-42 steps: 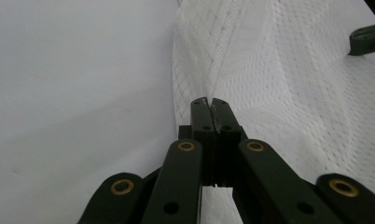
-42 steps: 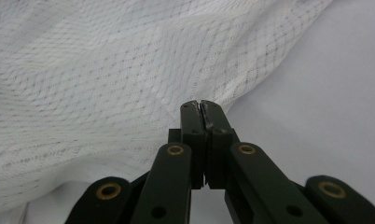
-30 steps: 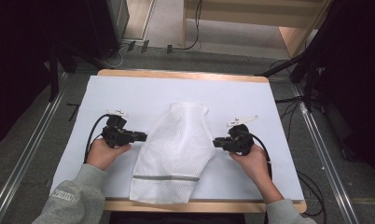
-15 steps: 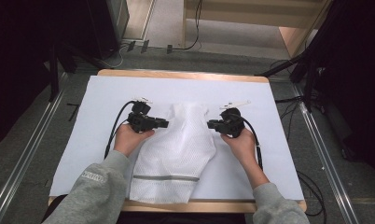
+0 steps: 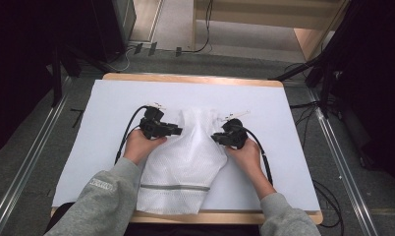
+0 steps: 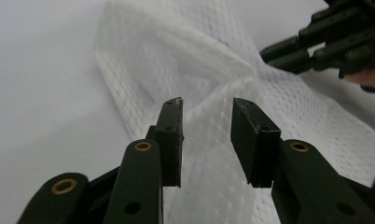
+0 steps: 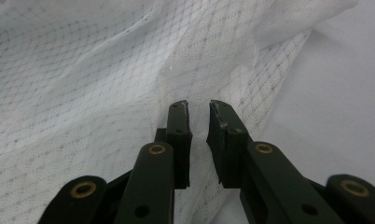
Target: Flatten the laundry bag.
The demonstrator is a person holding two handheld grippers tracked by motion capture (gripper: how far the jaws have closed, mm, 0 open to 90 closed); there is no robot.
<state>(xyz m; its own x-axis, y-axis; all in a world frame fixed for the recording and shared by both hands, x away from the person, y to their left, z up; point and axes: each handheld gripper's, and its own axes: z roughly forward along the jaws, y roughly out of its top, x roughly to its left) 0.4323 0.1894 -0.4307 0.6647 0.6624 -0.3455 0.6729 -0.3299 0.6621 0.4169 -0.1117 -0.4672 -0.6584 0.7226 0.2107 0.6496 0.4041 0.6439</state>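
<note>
A white mesh bag [image 5: 188, 162] lies flat on the white table cover [image 5: 107, 98], its top part bunched narrow between my two grippers. My left gripper [image 5: 178, 132] rests at the bag's upper left edge and points right. Its jaws have just been opening and now stand apart, with nothing pressed between them; the mesh [image 6: 209, 65] lies beyond its tips [image 6: 206, 109]. My right gripper [image 5: 215, 138] sits at the bag's upper right edge, pointing left. Its jaws [image 7: 198, 109] are a narrow gap apart over a mesh fold [image 7: 129, 70], and I see nothing pinched. The other gripper [image 6: 325, 42] shows at top right.
The table's wooden rim [image 5: 190, 78] runs along the far side, with a dark floor, cables [image 5: 200, 46] and metal rails [image 5: 23, 167] around it. Bare white cover [image 5: 279, 113] lies to both sides of the bag and behind it.
Both hands have moved inward and slightly away from me, drawing the bag's upper sides toward its middle. The bag's top is narrower now. The left jaws have spread.
</note>
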